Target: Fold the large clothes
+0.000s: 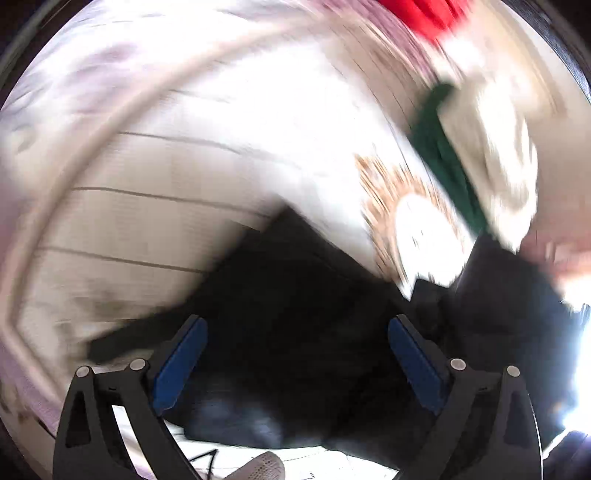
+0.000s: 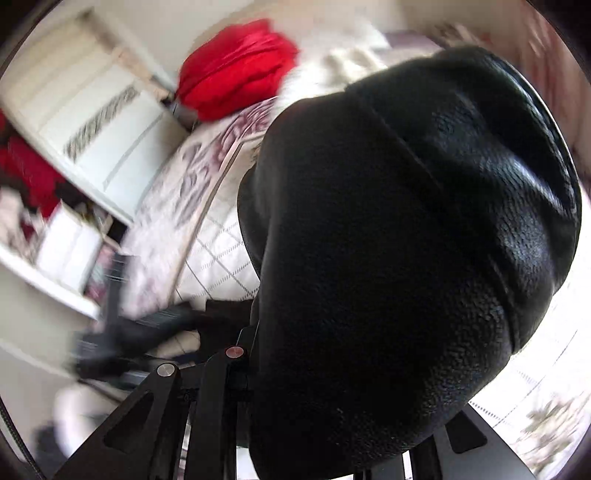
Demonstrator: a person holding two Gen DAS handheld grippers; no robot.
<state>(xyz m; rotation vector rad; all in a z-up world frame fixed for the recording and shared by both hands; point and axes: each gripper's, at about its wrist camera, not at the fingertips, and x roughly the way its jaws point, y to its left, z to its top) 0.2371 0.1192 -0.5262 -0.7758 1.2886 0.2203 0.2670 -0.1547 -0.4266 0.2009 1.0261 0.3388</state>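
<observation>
My right gripper is clamped on the black garment, which bulges across the frame's right, lifted off the bed for spreading, I judge. Left gripper gapes wide over dark cloth, lower centre (view blurred).

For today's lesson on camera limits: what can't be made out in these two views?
- Right wrist: right gripper's fingertips and grip, hidden by the black garment draped over them.
- Right wrist: shelf contents, blurred by motion.
- Left wrist: green item, motion blur smears its shape.
- Left wrist: red item, cut off by the top edge.
</observation>
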